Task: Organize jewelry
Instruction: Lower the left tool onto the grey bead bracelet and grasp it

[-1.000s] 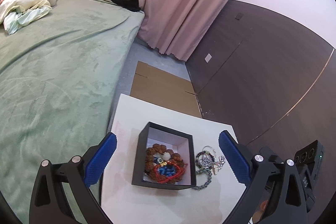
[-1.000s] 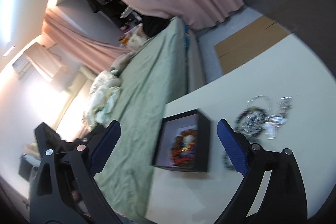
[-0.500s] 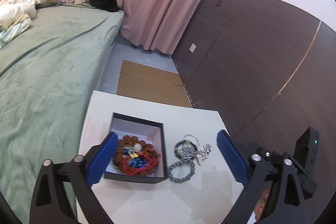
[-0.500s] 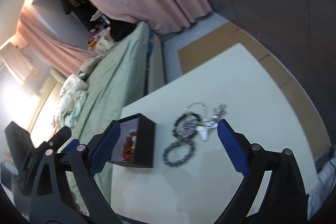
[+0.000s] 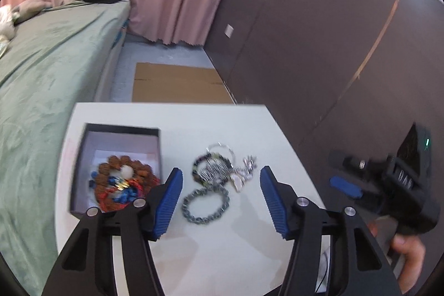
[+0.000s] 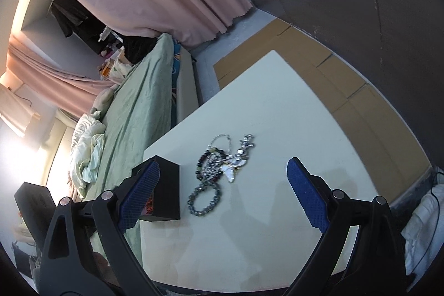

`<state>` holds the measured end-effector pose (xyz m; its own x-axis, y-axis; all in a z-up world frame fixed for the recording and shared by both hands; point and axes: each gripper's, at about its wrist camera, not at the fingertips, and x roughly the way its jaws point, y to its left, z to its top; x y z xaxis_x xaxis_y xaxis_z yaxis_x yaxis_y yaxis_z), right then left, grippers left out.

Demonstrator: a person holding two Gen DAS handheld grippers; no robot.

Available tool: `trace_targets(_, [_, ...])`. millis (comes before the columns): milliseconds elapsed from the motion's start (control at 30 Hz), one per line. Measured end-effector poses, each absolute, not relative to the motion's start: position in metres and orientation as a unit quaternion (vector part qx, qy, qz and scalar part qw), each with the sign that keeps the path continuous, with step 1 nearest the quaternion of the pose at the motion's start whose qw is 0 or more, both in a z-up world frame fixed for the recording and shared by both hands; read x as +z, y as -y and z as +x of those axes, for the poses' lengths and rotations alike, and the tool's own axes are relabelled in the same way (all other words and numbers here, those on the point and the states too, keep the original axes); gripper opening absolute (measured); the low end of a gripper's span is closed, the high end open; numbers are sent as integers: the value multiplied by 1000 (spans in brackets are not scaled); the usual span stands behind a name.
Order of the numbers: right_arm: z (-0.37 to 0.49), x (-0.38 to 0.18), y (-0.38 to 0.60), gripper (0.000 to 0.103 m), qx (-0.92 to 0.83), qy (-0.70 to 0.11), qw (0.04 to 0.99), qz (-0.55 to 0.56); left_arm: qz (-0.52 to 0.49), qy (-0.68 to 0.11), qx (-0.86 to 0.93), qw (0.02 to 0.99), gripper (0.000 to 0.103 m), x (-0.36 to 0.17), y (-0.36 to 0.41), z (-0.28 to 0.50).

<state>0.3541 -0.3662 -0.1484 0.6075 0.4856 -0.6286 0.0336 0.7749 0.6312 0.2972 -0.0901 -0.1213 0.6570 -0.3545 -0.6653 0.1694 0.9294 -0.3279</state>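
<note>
Jewelry (image 5: 219,176) lies loose in a tangle at mid-frame of the left wrist view, on the white bench (image 5: 222,126): a grey bead bracelet (image 5: 205,205) nearest, darker beads and silver pieces above it. The left gripper (image 5: 220,201) is partly open and empty, its blue pads flanking that bracelet. The black box (image 5: 116,171), lower left, already contains brown and red beads. The right gripper (image 5: 345,186) shows at the right edge.

In the right wrist view the right gripper (image 6: 222,194) gapes wide, empty, the bracelet (image 6: 205,197) left of centre between its pads, near the box (image 6: 166,190). The left gripper looks nearer and better lined up.
</note>
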Motion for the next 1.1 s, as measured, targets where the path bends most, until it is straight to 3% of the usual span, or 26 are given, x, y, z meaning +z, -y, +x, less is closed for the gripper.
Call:
trace_targets(933, [360,-154,380,93,122,-442,834,307,17,-482,-139,865,48,-226,171,324])
trace_targets(1000, [360,-154,380,93,123,-443,834,305,26,-480,-126,868,23,-226,170,324])
trace_targets(1067, [359,-155,379,93,123,-443,835,303,10,-486,-130,864,9,-227,163,326])
trace_targets(1100, [359,-155,379,93,122,-443,835,303,-2,-490,-138,861,7,-227,160,328])
